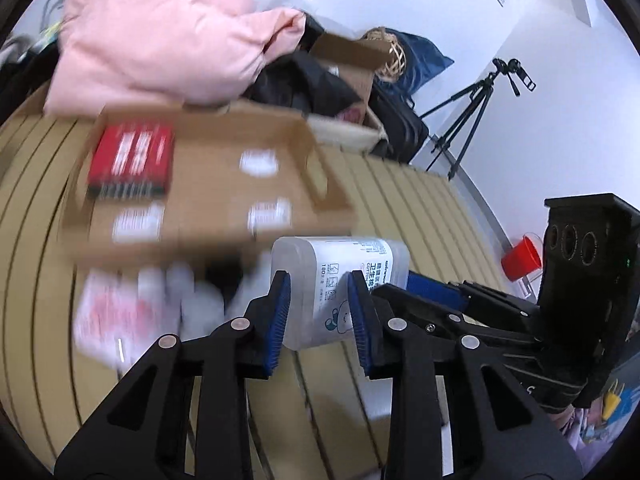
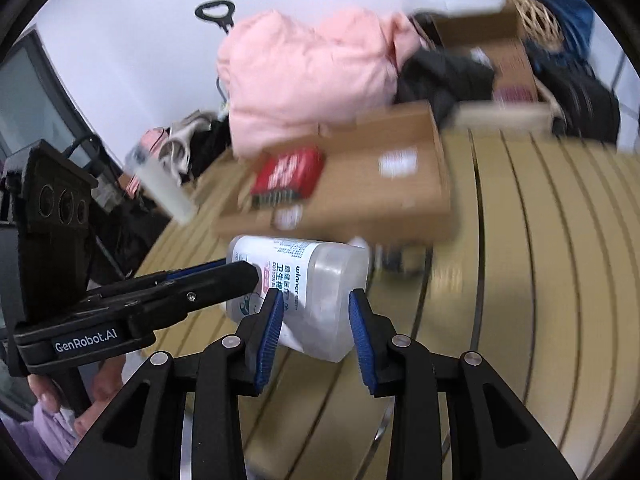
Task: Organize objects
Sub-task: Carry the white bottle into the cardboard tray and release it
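Observation:
A clear plastic cotton-swab box (image 1: 340, 280) with a white printed label is held above the slatted tan table (image 1: 400, 200). My left gripper (image 1: 320, 312) has its blue pads on both sides of the box's labelled end. My right gripper (image 2: 316, 328) has its pads on both sides of the clear end of the same box (image 2: 304, 284). The right gripper's fingers (image 1: 460, 300) reach in from the right in the left wrist view; the left gripper's fingers (image 2: 200, 284) reach in from the left in the right wrist view. An open cardboard box (image 1: 208, 176) holding a red packet (image 1: 132, 158) lies behind.
A pink jacket (image 1: 160, 28) and dark clothes are piled behind the cardboard box (image 2: 360, 184). A second cardboard box (image 1: 352, 76), a tripod (image 1: 472, 108) and a red cup (image 1: 520, 256) stand to the right. Blurred white packets (image 1: 132, 312) lie on the table at left.

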Demonstrator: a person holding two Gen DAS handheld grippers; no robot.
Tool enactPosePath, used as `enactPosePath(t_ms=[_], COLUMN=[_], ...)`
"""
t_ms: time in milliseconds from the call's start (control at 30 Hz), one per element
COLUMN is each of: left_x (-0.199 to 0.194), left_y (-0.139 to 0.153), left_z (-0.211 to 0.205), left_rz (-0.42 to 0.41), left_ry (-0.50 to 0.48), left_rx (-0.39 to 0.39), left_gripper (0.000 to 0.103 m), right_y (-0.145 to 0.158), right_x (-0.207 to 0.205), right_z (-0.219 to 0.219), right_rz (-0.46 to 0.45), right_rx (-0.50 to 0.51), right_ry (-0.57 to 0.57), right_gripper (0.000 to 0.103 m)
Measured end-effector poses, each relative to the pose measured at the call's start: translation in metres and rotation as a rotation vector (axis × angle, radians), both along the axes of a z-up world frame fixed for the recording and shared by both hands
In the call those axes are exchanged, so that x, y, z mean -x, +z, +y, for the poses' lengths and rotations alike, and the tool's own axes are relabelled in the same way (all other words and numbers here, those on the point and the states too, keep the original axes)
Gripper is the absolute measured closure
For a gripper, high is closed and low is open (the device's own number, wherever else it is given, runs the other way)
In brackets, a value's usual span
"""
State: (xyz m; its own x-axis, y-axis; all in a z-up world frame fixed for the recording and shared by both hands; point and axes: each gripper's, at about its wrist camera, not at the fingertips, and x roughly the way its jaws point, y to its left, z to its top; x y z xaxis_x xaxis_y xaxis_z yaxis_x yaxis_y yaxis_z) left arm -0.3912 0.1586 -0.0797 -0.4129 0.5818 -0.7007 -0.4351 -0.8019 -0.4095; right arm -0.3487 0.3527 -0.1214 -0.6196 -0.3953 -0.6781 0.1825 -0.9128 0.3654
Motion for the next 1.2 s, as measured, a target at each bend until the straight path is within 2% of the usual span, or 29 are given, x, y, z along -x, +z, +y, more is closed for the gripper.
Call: enactPosePath(t_ms=[100, 167, 233, 333, 433, 467, 533, 567, 600, 633, 700, 733, 833, 933, 1033, 1100, 1200], left_x=[0.073, 0.107, 0.145, 0.196, 0.225, 0.229, 0.235, 0.233, 0.230, 0.223, 0.213, 0.205, 0.175, 0.130, 0.069, 0.027, -0.030], left_y=[0.011, 0.004, -0.013, -0.047, -0.070, -0.075, -0.081, -0.082, -0.079, -0.072, -0.056, -0.043, -0.010, 0.024, 0.060, 0.081, 0.115], left_z=[0.017, 0.021, 0.031, 0.046, 0.061, 0.063, 0.061, 0.058, 0.055, 0.050, 0.044, 0.037, 0.012, -0.015, -0.046, -0.066, -0.096], left_rz=[-0.004, -0.012, -0.030, -0.118, -0.138, -0.137, -0.151, -0.153, -0.146, -0.112, -0.058, -0.034, -0.003, 0.079, 0.164, 0.186, 0.209], left_ry=[0.014, 0.053, 0.073, 0.080, 0.097, 0.101, 0.114, 0.118, 0.113, 0.103, 0.107, 0.101, 0.097, 0.108, 0.124, 0.139, 0.185], left_rx=[0.001, -0.004, 0.002, 0.001, 0.050, 0.057, 0.055, 0.044, 0.030, 0.012, 0.044, 0.055, 0.084, 0.175, 0.309, 0.370, 0.401], left_gripper=[0.077, 0.077, 0.082, 0.082, 0.082, 0.081, 0.071, 0.059, 0.053, 0.051, 0.046, 0.041, 0.037, 0.031, 0.024, 0.018, 0.014], right_y=[0.024, 0.025, 0.015, -0.008, -0.032, -0.039, -0.051, -0.052, -0.051, -0.046, -0.036, -0.028, 0.000, 0.034, 0.071, 0.092, 0.128], right_x=[0.066, 0.110, 0.154, 0.204, 0.240, 0.247, 0.262, 0.265, 0.263, 0.262, 0.256, 0.251, 0.226, 0.190, 0.138, 0.101, 0.037], right_z=[0.008, 0.013, 0.018, 0.022, 0.025, 0.027, 0.025, 0.024, 0.025, 0.025, 0.023, 0.022, 0.024, 0.027, 0.032, 0.033, 0.034], right_rz=[0.025, 0.008, -0.035, -0.086, -0.132, -0.144, -0.162, -0.157, -0.138, -0.117, -0.072, -0.055, -0.008, 0.039, 0.055, 0.057, 0.067], right_rx=[-0.059, -0.072, -0.086, -0.158, -0.236, -0.245, -0.282, -0.303, -0.309, -0.308, -0.334, -0.356, -0.346, -0.363, -0.333, -0.317, -0.308], right_ry=[-0.024, -0.022, -0.031, -0.057, -0.081, -0.081, -0.066, -0.059, -0.057, -0.056, -0.059, -0.067, -0.060, -0.062, -0.042, -0.020, 0.009], right_gripper=[0.066, 0.066, 0.066, 0.066, 0.066, 0.066, 0.066, 0.066, 0.065, 0.060, 0.036, 0.018, 0.015, 0.015, 0.015, 0.015, 0.015])
